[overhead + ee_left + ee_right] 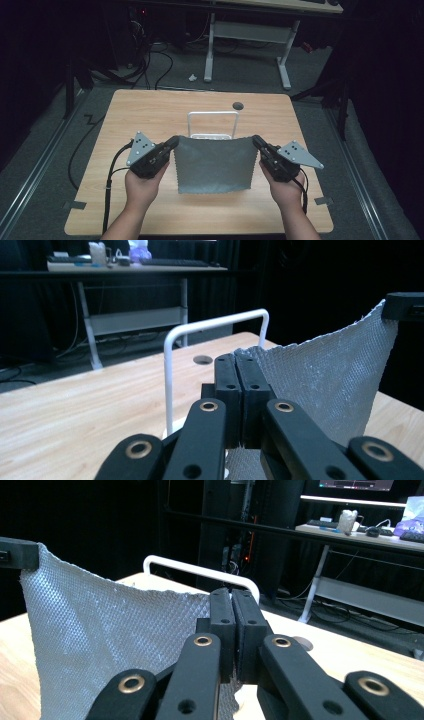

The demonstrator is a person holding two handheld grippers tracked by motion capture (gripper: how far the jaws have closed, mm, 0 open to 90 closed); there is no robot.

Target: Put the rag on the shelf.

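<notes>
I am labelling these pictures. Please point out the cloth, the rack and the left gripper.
cloth (212, 165), high view, middle of the hanging sheet
rack (212, 114), high view, top bar
left gripper (173, 142), high view, jaw tips at the cloth corner

Cloth (214, 164) between both tools, before the rack (212, 125) on the table (140, 110).

High view looks down; both tool views, close and level, share the white rack (212, 125).

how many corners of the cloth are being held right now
2. The left tongs grip the top left corner of the grey cloth; the right tongs grip its top right corner. The two bottom corners hang free, in front of the white rack.
</notes>
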